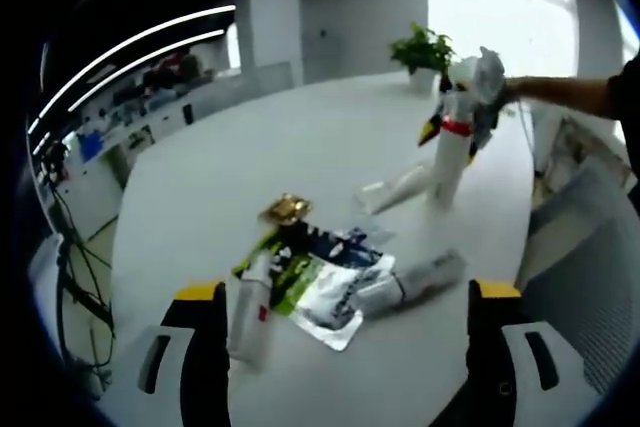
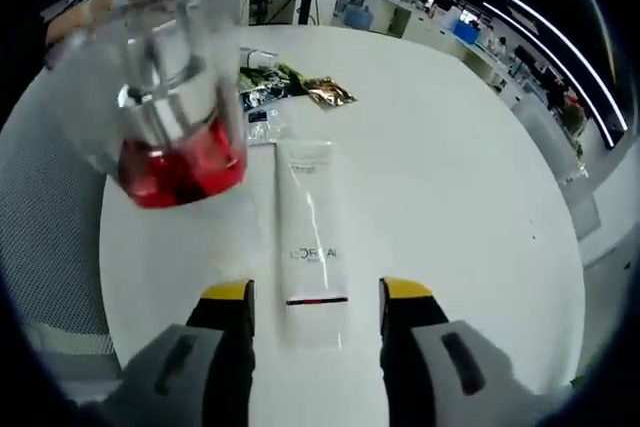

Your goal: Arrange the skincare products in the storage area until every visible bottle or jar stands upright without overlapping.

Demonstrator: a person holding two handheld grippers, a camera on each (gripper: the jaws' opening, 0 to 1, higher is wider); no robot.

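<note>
Jaws apart on both grippers, right gripper straddling the flat white tube at lower centre, so close squarely mid-body before upending it, probably clear of the red-banded bottle at upper left.

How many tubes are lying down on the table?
3. One white tube lies beside the standing bottle, a second tube left of the packets, a third tube right of them. Packets could hide more.
</note>
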